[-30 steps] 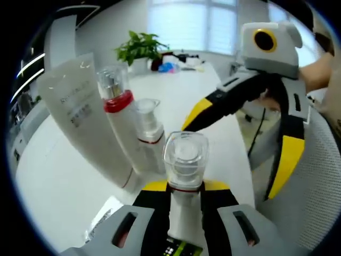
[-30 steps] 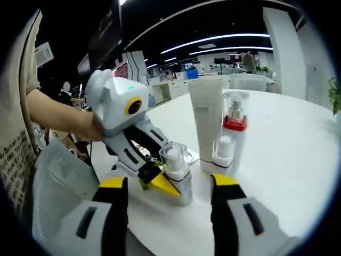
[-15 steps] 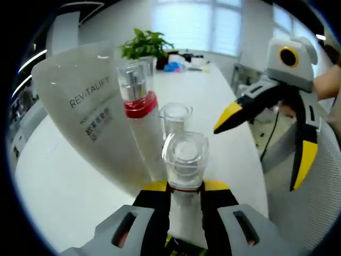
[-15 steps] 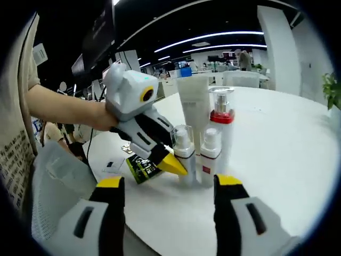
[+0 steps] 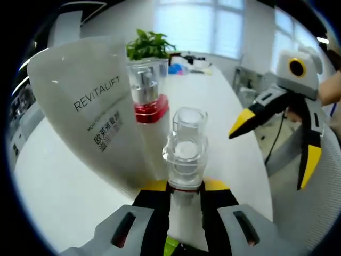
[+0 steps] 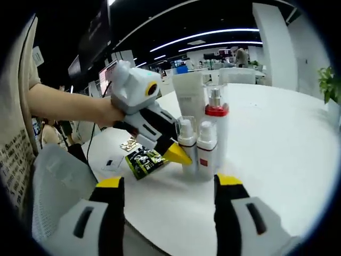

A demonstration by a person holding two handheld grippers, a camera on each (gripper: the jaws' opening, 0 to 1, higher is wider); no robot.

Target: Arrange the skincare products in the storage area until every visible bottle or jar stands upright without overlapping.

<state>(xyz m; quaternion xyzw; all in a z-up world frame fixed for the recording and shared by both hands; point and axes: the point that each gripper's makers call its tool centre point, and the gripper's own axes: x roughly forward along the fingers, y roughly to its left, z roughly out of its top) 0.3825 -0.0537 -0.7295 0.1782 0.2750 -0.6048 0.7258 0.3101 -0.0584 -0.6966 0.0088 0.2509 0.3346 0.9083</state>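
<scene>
Moved closer, the left gripper [image 5: 184, 186], clamped on a clear-capped bottle [image 5: 184, 154], meets the REVITALIFT tube [image 5: 90, 106]; right gripper [image 6: 168, 184] stays apart.

- You have a white counter [image 6: 277, 133] carrying everything.
- On it stand a white tube [image 6: 189, 96], a red-collared pump bottle [image 6: 216, 125] and two small clear-capped bottles [image 6: 205, 154], clustered and upright.
- A dark green sachet [image 6: 143, 161] lies flat just beside them.
- A potted plant [image 5: 149, 45] sits at the far end.

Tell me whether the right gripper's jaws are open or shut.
Open. In the right gripper view the right gripper has its yellow-tipped jaws spread wide with nothing between them, short of the white table.
</scene>
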